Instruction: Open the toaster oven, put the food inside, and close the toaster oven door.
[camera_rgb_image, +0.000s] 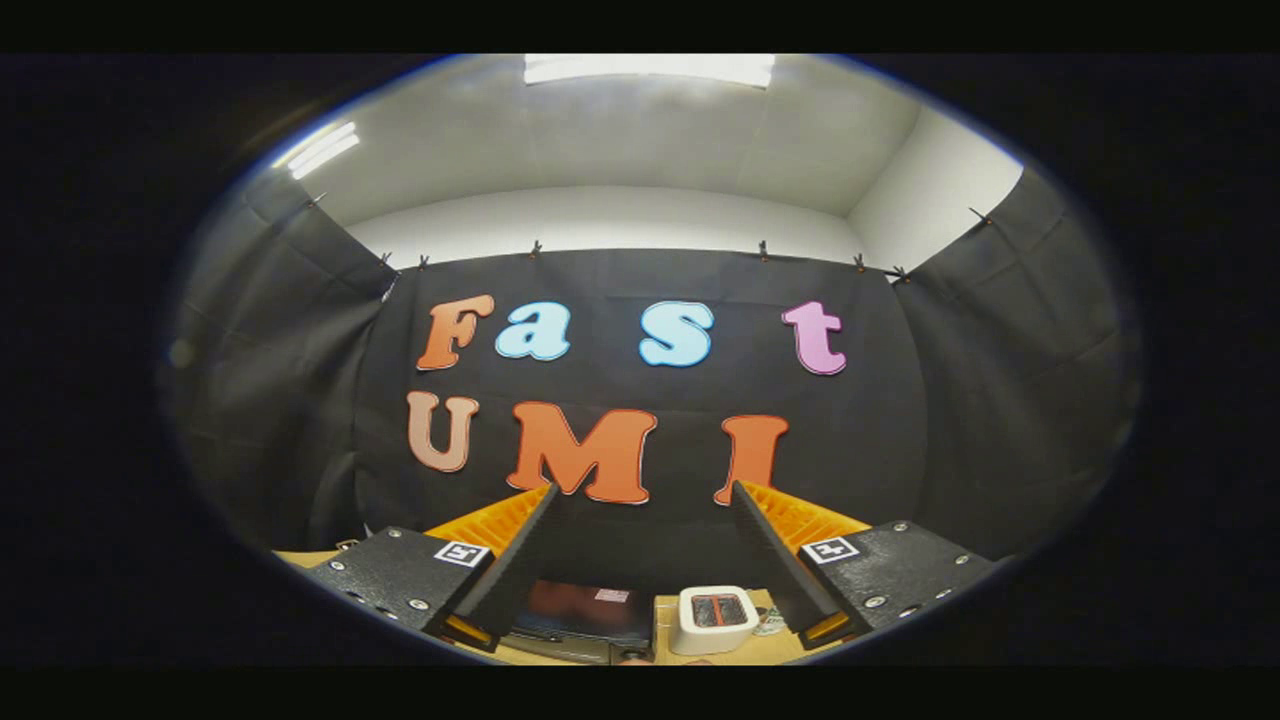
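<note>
My gripper (643, 490) is open, its fingers spread wide with nothing between them, raised high and aimed at the booth's black cloth wall. Far below, between the finger bases, stands a dark toaster oven (578, 615) with a reddish glass front; its door looks shut, though the oven is small and partly hidden. Just right of it on the wooden table (668, 650) sits a small white square container (712, 620) with something red-brown in it, most likely the food. The gripper is well above and apart from both.
Black cloth walls close in the booth at the back and on both sides. A small round patterned item (768, 622) lies right of the white container, partly hidden behind the right finger. White ceiling with light panels above.
</note>
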